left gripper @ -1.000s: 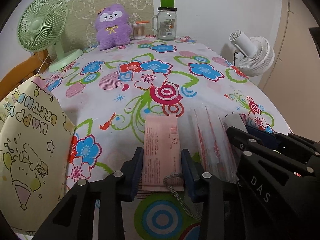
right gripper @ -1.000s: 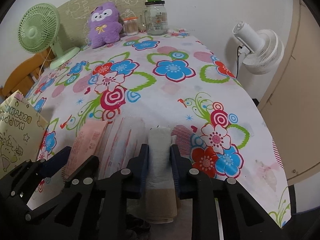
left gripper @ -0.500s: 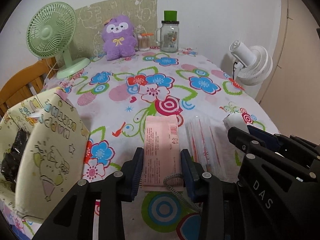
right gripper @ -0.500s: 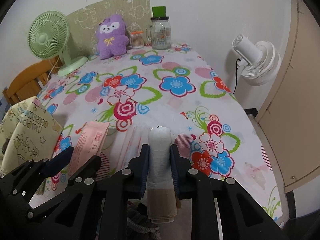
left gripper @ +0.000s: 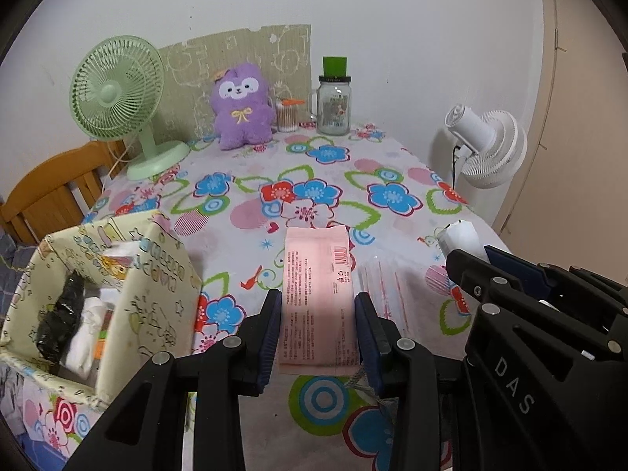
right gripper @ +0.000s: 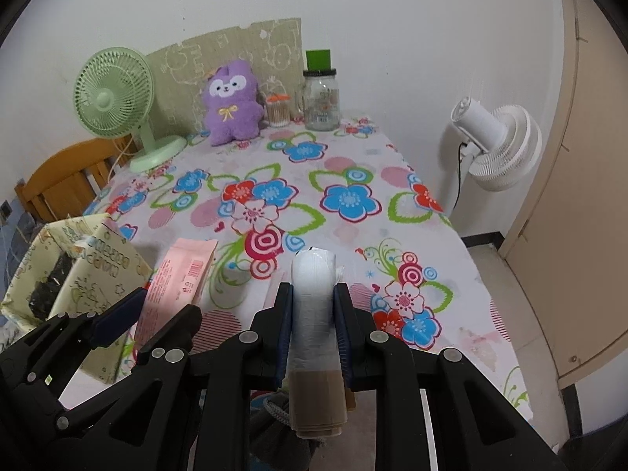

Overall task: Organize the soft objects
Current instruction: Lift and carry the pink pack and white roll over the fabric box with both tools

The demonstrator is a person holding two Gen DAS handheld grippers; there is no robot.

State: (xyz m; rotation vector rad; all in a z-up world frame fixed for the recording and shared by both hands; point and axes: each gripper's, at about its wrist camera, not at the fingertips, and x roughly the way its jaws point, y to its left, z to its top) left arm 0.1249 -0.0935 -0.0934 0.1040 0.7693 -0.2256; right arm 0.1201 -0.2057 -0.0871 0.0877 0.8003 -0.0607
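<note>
My left gripper (left gripper: 318, 306) is shut on a flat pink packet (left gripper: 318, 274) with a barcode, held above the flowered tablecloth (left gripper: 322, 192). My right gripper (right gripper: 313, 298) is shut on a rolled white cloth in clear wrap (right gripper: 314, 298) with a brown end. In the right wrist view the left gripper (right gripper: 157, 306) shows at the lower left with the pink packet (right gripper: 184, 274). A clear packet with red lines (left gripper: 392, 294) lies on the table between the two grippers. A yellow birthday-print box (left gripper: 117, 294) stands open at the left, holding black and white soft items.
At the table's far end stand a green desk fan (left gripper: 117, 98), a purple plush toy (left gripper: 241, 108), a cotton-swab jar (left gripper: 286, 115) and a glass jar with a green lid (left gripper: 333, 104). A white fan (left gripper: 490, 149) stands off the right edge; a wooden chair (left gripper: 51, 196) is at the left.
Both grippers have risen with their loads and tilted up, so more of the wall and the far end shows. The yellow box's open top has come into view.
</note>
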